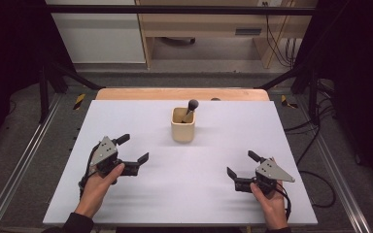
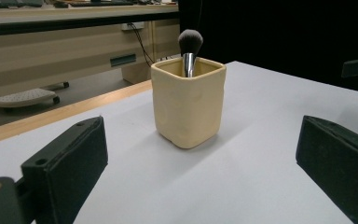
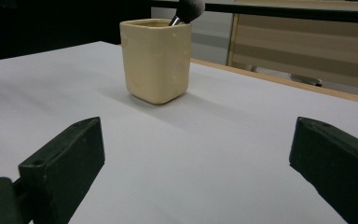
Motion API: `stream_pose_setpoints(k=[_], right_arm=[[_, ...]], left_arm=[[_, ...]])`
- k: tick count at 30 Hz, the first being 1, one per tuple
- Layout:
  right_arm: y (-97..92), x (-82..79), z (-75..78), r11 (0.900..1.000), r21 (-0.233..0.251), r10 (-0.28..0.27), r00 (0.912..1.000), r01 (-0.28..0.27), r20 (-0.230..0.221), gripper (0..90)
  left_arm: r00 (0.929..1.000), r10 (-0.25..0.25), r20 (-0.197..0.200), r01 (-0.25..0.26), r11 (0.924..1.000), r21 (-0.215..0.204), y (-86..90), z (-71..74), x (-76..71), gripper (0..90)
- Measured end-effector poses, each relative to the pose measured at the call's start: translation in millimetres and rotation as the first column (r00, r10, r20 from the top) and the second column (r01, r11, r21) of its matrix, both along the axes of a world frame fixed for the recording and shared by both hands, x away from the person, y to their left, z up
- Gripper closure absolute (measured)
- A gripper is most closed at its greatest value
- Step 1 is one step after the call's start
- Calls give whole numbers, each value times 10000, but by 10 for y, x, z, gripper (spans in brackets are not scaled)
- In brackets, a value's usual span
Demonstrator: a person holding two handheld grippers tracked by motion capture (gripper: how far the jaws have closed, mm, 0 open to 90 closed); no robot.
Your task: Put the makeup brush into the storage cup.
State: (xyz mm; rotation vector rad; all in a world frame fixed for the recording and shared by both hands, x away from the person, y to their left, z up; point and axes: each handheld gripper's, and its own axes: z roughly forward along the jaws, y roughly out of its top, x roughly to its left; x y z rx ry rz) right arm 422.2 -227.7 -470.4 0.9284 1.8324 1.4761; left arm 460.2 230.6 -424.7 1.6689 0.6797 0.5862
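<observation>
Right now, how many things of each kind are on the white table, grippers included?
Cream square cup: 1
Makeup brush, standing in the cup: 1
Grippers, left gripper and right gripper, jaws open: 2
Total: 4

Overhead plus two low, cup-facing [image 1: 183, 125] views

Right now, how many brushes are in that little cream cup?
1. A single dark-tipped brush stands bristles up in the cream cup, leaning on its far rim. The cup's inside is partly hidden, so something shorter could lie unseen.
</observation>
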Motion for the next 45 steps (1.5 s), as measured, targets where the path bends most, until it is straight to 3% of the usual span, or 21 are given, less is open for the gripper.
stream_pose_setpoints(k=[16, 25, 36, 45], right_arm=[[-5, -8, 3, 10000, 22, -21, 10000, 22, -90, 28], [-32, -12, 6, 9999, -88, -68, 9999, 69, 100, 33], [-104, -25, -3, 9994, -80, -347, 9990, 349, 297, 33], [-228, -55, -7, 9979, 132, -638, 9966, 632, 525, 37]], left_arm=[[9987, 507, 79, -509, 9984, 227, 334, -196, -133, 17], [9979, 568, 300, -579, 9977, 364, 460, -287, -211, 17], [9957, 701, 599, -689, 9974, -213, 609, -357, -274, 17], [9956, 591, 724, -579, 9982, -180, 629, -438, -354, 17]])
